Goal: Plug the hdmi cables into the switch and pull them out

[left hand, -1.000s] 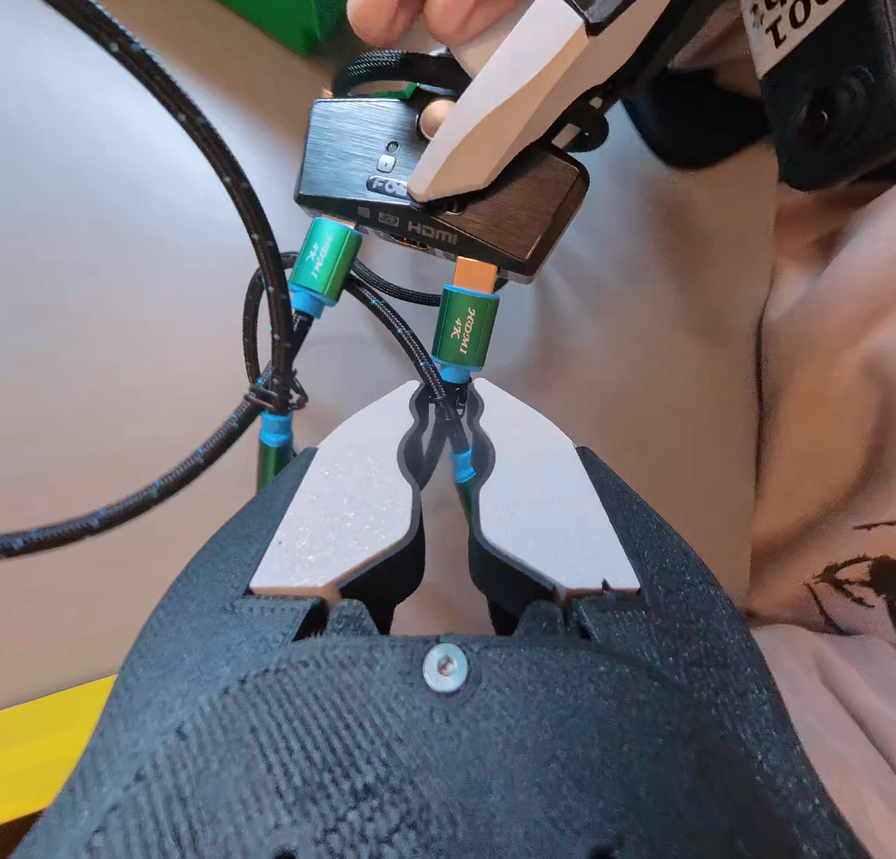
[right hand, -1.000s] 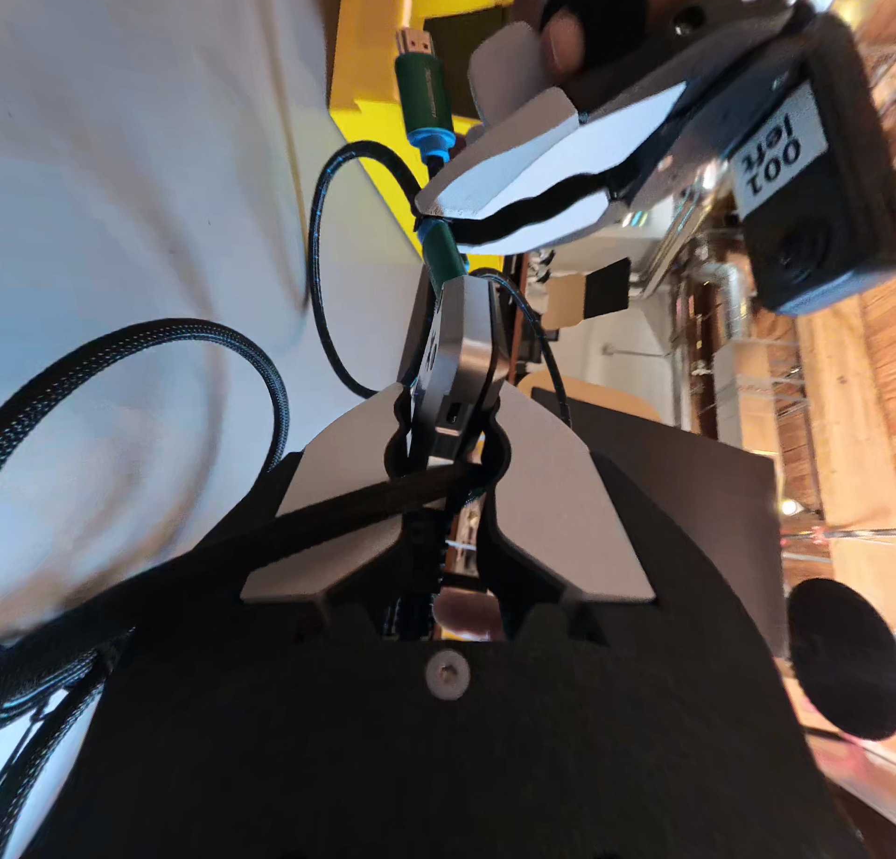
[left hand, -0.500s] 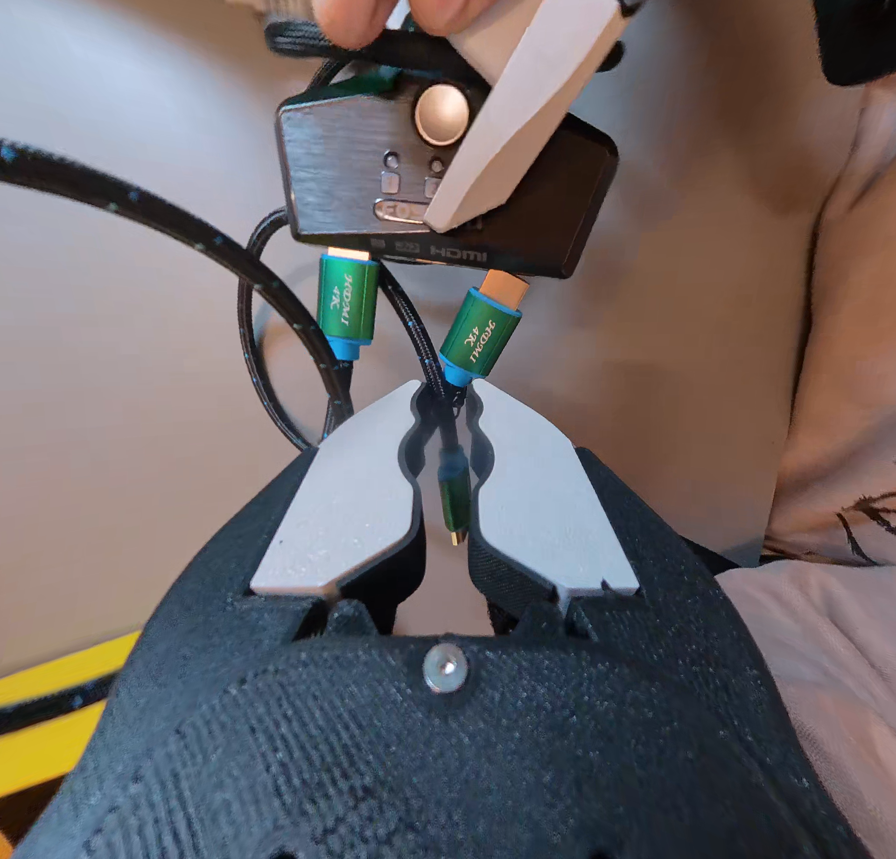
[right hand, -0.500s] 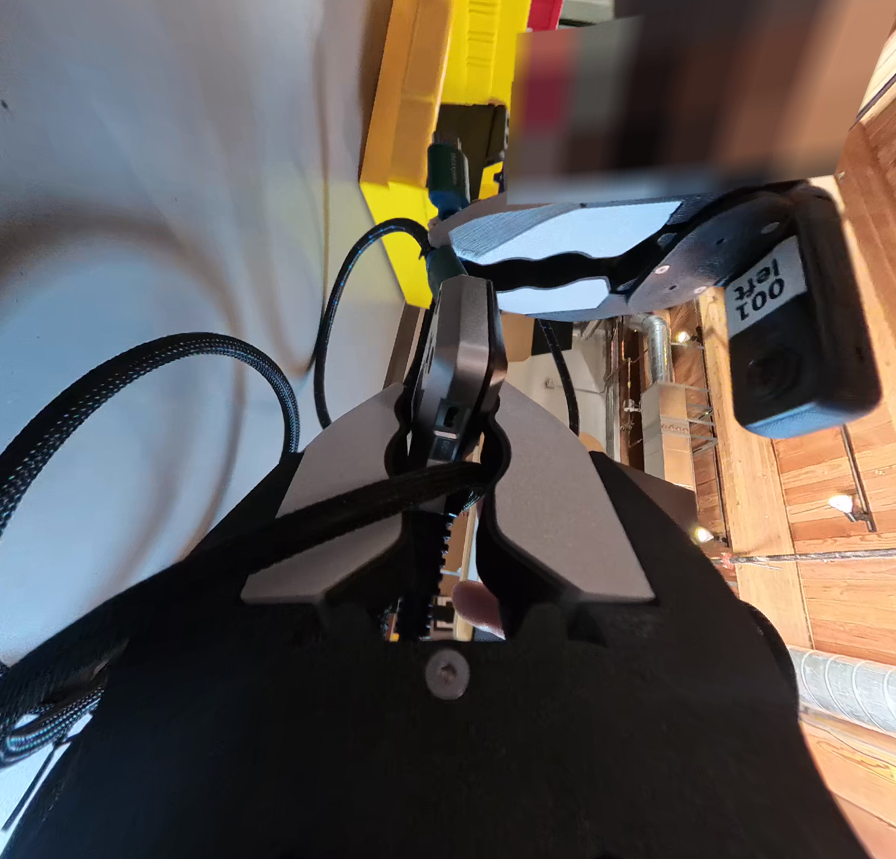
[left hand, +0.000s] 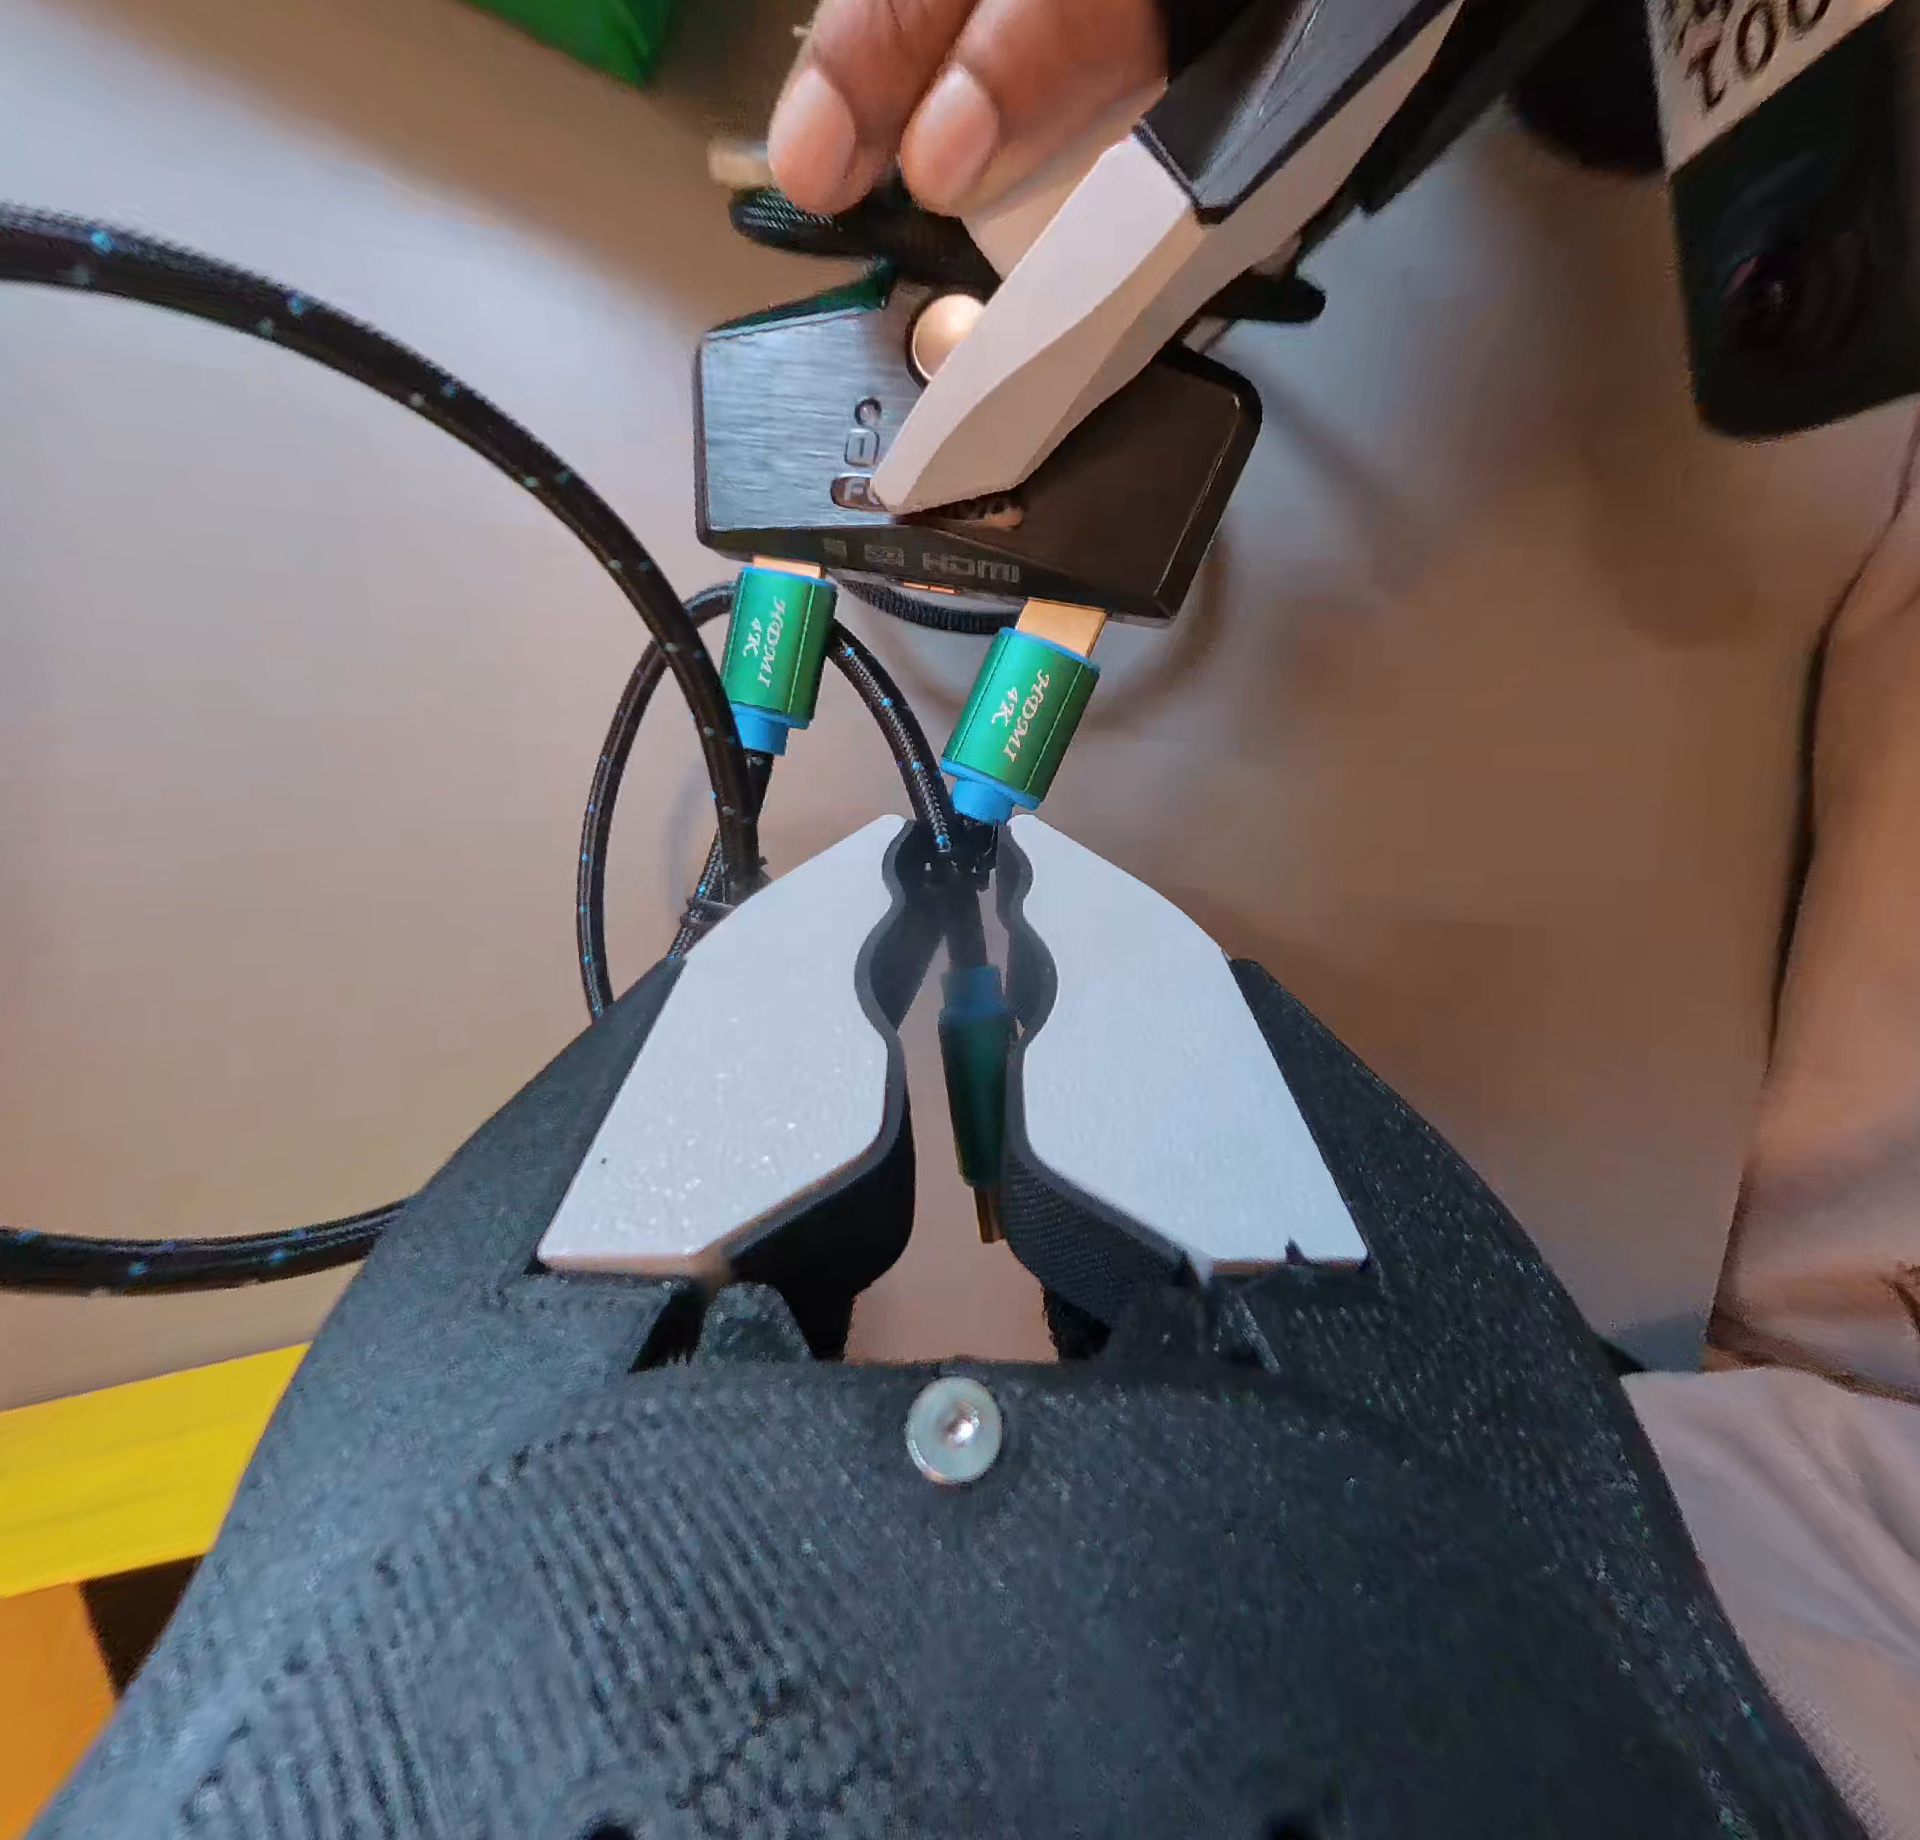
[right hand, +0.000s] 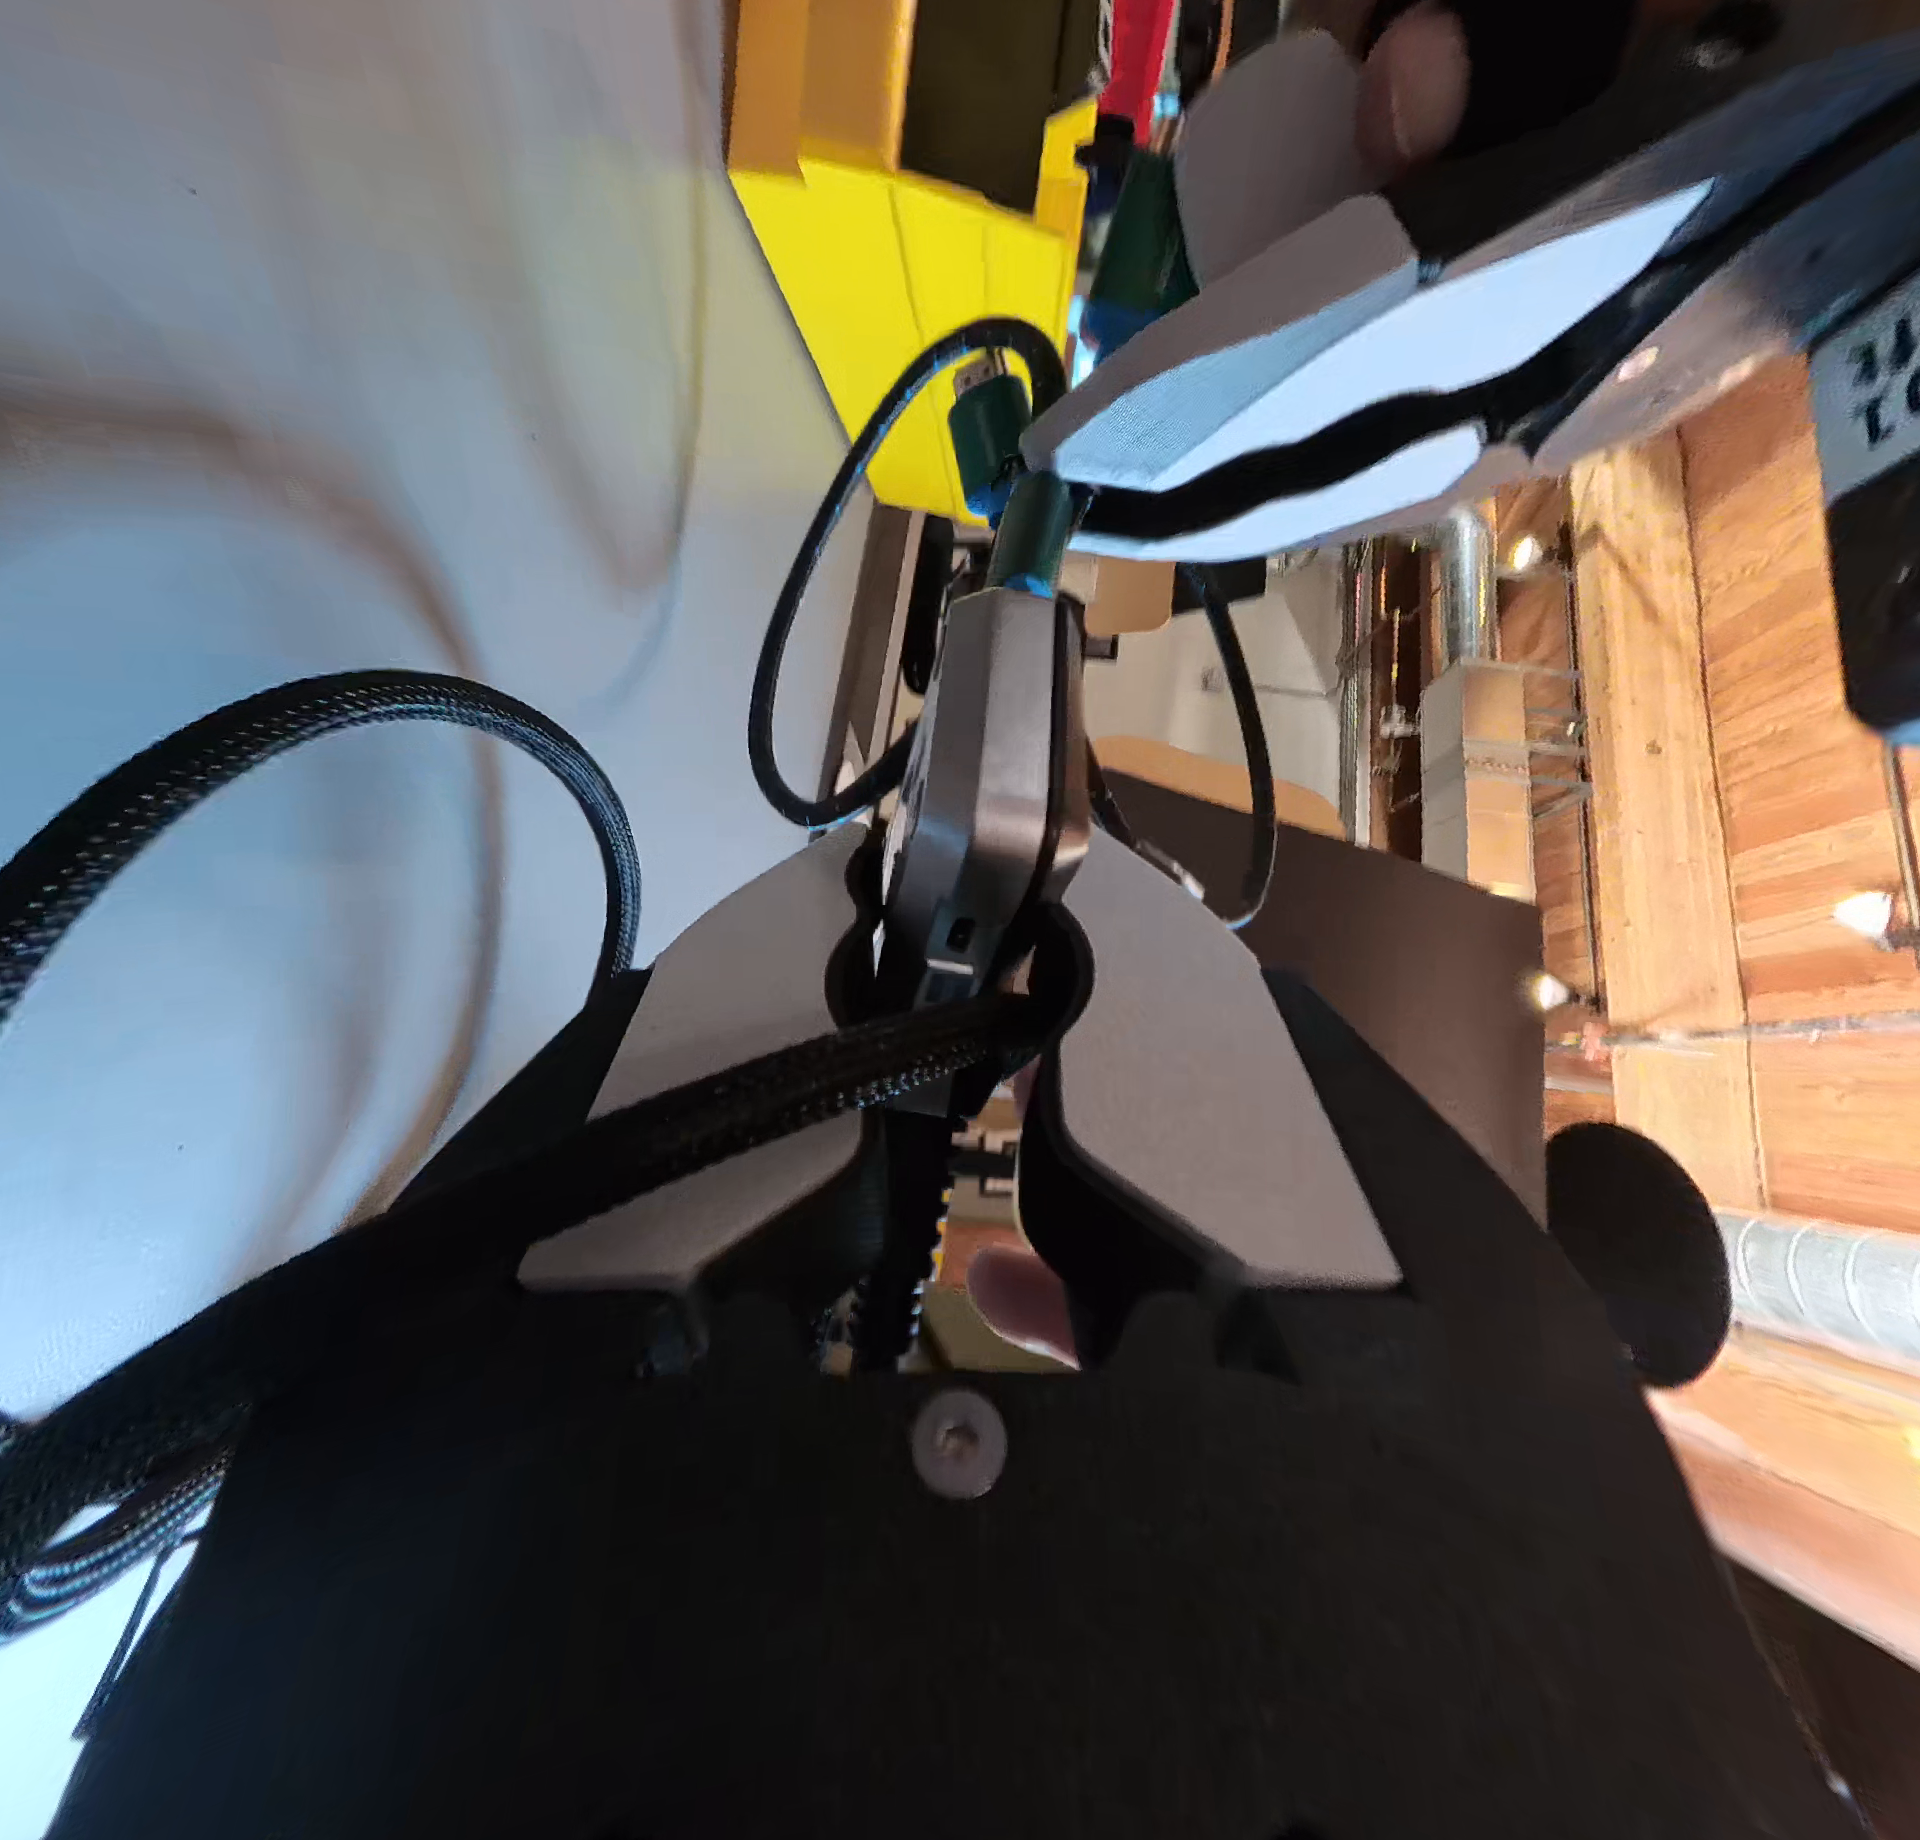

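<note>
While both tools meet over the pale table (left hand: 312, 855), things stand so:
Left gripper (left hand: 956, 834): fingers pinched on the black braided cable just behind the second green plug (left hand: 1018, 720)
Second green plug: tilted, gold tip at the box's right socket (how deep, I cannot tell)
First green plug (left hand: 779, 663): sitting in the left socket
Right gripper (right hand: 961, 917): clamped on the flat black switch box (left hand: 790, 440), held edge-on in its own view
Loose plug (left hand: 977, 1094): hanging between the left fingers
Yellow bin (right hand: 935, 263): at the table edge
</note>
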A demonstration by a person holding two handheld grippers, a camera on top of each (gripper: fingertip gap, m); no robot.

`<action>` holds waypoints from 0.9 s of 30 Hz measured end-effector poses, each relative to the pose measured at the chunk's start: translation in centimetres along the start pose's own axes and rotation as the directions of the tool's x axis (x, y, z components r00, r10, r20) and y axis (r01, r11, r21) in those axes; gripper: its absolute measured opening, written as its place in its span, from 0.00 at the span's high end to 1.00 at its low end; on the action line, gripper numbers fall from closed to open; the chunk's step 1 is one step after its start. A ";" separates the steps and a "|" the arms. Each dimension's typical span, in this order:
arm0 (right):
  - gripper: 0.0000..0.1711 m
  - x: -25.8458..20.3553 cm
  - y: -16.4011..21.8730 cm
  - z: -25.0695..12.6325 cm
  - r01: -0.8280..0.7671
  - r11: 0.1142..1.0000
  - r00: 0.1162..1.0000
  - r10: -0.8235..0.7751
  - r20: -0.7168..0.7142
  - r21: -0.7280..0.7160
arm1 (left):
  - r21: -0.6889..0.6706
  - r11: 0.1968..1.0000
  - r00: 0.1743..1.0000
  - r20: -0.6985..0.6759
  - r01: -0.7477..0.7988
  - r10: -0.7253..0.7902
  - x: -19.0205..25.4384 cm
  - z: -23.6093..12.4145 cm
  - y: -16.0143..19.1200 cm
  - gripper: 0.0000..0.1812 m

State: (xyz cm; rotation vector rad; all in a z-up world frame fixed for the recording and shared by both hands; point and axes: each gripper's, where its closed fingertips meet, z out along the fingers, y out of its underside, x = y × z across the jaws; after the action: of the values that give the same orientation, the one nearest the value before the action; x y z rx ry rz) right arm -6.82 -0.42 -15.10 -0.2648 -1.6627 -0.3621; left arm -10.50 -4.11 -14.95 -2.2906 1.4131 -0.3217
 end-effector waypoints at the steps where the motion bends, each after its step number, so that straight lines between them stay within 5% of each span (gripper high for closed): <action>1: 0.85 0.2 0.6 0.0 -0.023 0.999 1.000 0.023 -0.006 -0.034 | 0.032 0.999 0.999 0.003 0.037 -0.037 -0.3 -0.2 -0.4 0.93; 10: 0.86 0.3 3.3 0.6 -0.122 0.972 0.992 0.127 0.009 -0.203 | 0.030 0.990 0.970 0.196 0.139 -0.142 -3.1 0.3 -1.6 0.92; 16: 0.86 0.6 2.4 -0.1 -0.096 0.987 0.995 0.095 -0.014 -0.125 | 0.049 0.991 0.975 0.182 0.121 -0.128 -2.4 0.3 -2.2 0.92; 21: 0.86 0.4 4.1 0.5 -0.142 0.958 0.990 0.142 -0.017 -0.247 | -0.046 0.994 0.917 0.392 0.104 -0.078 -3.6 0.1 -2.5 0.92; 27: 0.86 0.3 3.2 0.0 -0.117 0.978 0.993 0.117 -0.010 -0.174 | -0.001 0.999 0.953 0.300 0.049 -0.046 -2.6 0.4 -3.2 0.93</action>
State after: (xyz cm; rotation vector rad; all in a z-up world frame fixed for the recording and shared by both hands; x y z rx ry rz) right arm -5.66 2.53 -14.53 -0.4921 -1.6089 -0.4194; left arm -9.01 -0.49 -13.75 -2.2669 1.2092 0.0207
